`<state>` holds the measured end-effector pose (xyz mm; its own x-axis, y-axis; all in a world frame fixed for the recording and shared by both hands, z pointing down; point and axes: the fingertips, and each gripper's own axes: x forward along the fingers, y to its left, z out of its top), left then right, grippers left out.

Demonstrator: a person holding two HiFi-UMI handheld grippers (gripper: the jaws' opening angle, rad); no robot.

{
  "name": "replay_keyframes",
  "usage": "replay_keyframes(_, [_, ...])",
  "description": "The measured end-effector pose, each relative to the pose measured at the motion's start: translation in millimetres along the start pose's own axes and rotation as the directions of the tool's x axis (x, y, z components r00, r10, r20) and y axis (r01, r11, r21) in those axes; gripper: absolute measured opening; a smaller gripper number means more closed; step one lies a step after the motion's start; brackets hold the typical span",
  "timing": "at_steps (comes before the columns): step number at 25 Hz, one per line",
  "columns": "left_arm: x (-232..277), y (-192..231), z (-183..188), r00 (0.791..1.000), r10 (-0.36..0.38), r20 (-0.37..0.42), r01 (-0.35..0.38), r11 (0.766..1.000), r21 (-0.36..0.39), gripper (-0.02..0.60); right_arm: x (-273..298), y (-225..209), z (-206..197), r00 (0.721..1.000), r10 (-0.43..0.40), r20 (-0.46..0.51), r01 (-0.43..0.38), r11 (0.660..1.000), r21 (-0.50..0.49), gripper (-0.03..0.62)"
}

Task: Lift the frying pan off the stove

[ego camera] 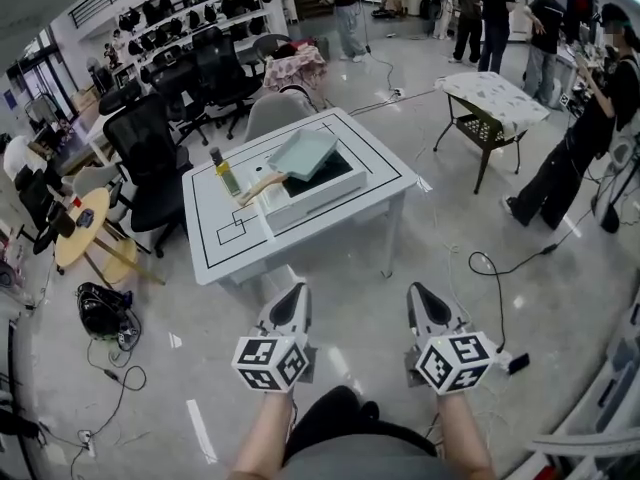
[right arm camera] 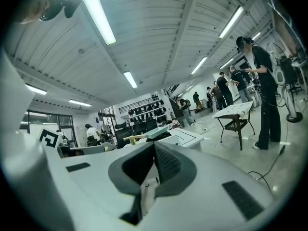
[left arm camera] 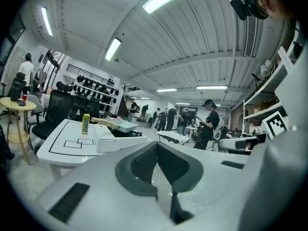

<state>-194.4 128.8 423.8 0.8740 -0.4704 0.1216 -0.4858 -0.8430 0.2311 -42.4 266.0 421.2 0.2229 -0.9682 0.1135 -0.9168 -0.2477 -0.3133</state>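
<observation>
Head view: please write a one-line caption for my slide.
Left gripper and right gripper, shut and empty, short of the table where the frying pan rests on the stove.

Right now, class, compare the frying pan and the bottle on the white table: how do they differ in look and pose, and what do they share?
The frying pan is pale blue-green, wide and shallow, with a light wooden handle; the bottle is yellow, narrow and dark-capped. The frying pan lies on the stove; the bottle stands upright directly on the table, beside the stove. Both are on the same white table.
</observation>
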Motion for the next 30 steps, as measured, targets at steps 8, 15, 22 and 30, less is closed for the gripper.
replay_keyframes(8, [28.3, 24.2, 1.9, 0.999, 0.037, 0.008, -0.037, 0.999, 0.002, 0.007, 27.2, -16.6, -7.8, 1.0, 0.0, -0.01, 0.0, 1.0, 0.026, 0.0])
replay_keyframes(15, [97.6, 59.4, 11.8, 0.999, 0.033, -0.001, -0.033, 0.999, 0.002, 0.008, 92.4, -40.9, 1.1, 1.0, -0.004, -0.021, 0.004, 1.0, 0.017, 0.0])
replay_keyframes(22, [171.1, 102.0, 42.7, 1.0, 0.024, 0.001, -0.024, 1.0, -0.004, 0.008, 178.8, -60.1, 25.4, 1.0, -0.02, -0.023, 0.021, 0.999, 0.04, 0.0])
replay_keyframes(30, [236.3, 128.5, 55.0, 1.0, -0.018, -0.003, 0.018, 1.0, -0.02, 0.009, 253.8, -74.8, 43.1, 0.999, -0.028, -0.023, 0.029, 0.999, 0.029, 0.0])
